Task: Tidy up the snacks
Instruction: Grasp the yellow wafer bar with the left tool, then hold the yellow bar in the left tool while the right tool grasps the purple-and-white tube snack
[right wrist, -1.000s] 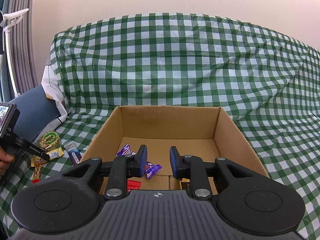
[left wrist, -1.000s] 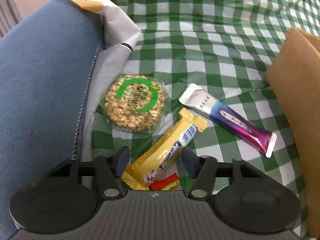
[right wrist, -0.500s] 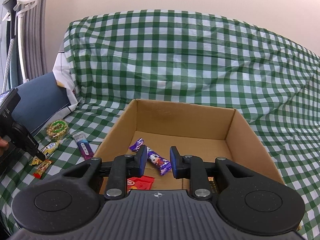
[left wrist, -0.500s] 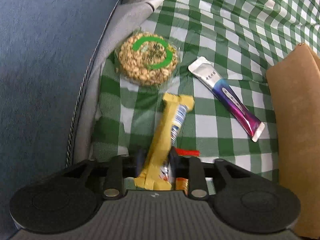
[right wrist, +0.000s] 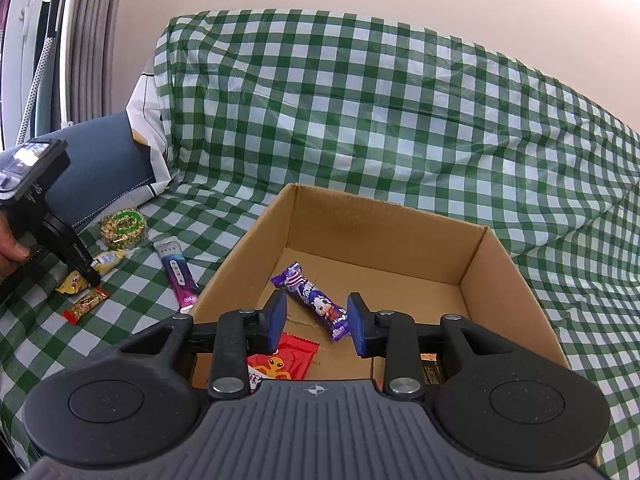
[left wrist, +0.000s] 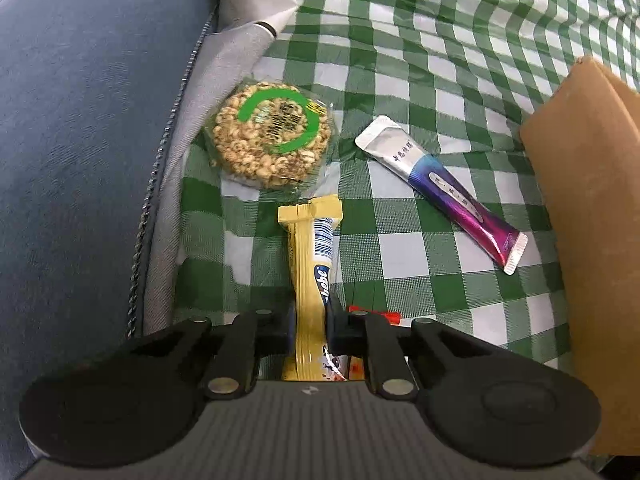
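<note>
My left gripper (left wrist: 311, 326) is clamping the yellow bar (left wrist: 310, 264) on the checked sofa cover (left wrist: 440, 60). My right gripper (right wrist: 316, 324), jaws just widening with nothing gripped, is hovering over the box (right wrist: 516, 276).

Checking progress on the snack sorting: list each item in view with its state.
left gripper: shut on yellow bar
right gripper: open, empty, jaws just widened
cardboard box: open
purple bar: in box
round snack: on cloth
purple stick pack: on cloth
</note>
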{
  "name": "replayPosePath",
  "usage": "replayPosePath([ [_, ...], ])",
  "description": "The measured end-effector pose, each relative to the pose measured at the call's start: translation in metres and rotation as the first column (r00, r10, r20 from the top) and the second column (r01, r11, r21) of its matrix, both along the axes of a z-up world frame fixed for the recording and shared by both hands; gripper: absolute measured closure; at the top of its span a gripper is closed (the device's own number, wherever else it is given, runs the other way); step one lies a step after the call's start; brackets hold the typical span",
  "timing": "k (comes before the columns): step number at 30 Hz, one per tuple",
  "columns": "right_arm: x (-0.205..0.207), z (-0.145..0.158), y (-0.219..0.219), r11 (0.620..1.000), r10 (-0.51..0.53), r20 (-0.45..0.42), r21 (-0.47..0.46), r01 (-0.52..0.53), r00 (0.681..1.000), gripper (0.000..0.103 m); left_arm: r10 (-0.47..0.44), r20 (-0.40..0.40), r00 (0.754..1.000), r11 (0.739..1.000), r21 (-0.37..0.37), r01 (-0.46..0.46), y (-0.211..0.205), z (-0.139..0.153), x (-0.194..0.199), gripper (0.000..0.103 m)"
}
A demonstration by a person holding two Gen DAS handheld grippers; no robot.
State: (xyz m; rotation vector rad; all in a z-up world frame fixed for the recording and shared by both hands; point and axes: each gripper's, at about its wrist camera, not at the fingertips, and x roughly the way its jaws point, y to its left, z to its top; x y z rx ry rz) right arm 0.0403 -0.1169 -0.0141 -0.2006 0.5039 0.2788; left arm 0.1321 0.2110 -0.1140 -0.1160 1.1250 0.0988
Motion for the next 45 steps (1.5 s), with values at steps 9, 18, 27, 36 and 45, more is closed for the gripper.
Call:
replayPosePath([
  [9, -0.002, 0.001, -0.001, 1.000, 0.002, -0.005, 0.026, -0.002, 1.000, 0.068, 0.040, -0.078, 0.996, 0.999, -0.032, -0.043, 0.009, -0.003, -0.018, 0.087],
  [18, -0.007, 0.001, -0.002, 1.000, 0.003, 0.006, 0.011, -0.003, 1.000, 0.064, -0.008, -0.072, 0.997, 1.000, 0.013, 0.009, -0.002, -0.004, -0.017, 0.087],
  [27, -0.005, -0.009, 0.003, 0.999, 0.021, 0.007, -0.047, -0.020, 1.000, 0.061, 0.051, 0.007, 0.999, 0.996, -0.070, -0.050, 0.009, 0.012, -0.021, 0.088],
  [36, 0.013, 0.003, 0.034, 0.992, 0.054, -0.032, -0.111, -0.057, 0.998, 0.060, 0.067, -0.087, 0.994, 0.994, -0.076, -0.074, 0.016, -0.005, -0.011, 0.088],
  [45, 0.072, -0.004, 0.153, 0.987, 0.157, -0.170, -0.009, -0.161, 0.973, 0.043, 0.115, -0.112, 0.987, 0.982, -0.137, -0.130, 0.026, -0.010, -0.010, 0.088],
])
